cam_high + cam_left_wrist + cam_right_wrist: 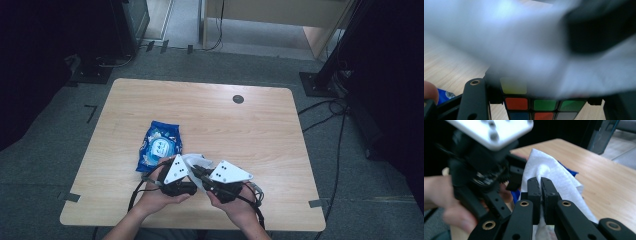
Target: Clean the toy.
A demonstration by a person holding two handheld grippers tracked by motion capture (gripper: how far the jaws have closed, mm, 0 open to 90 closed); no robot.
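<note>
Cube [531, 103] braced in left gripper [176, 176] jaws, low centre; white wipe [549, 172] pinched in right gripper [541, 185] shut jaws for rubbing.

You work at a light wooden table [260, 125] on grey carpet [50, 165], with dark curtains [30, 60] flanking.

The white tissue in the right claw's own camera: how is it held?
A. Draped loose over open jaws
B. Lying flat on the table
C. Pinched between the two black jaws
C: in the right gripper view the right claw has its jaws closed together on the white tissue.
</note>
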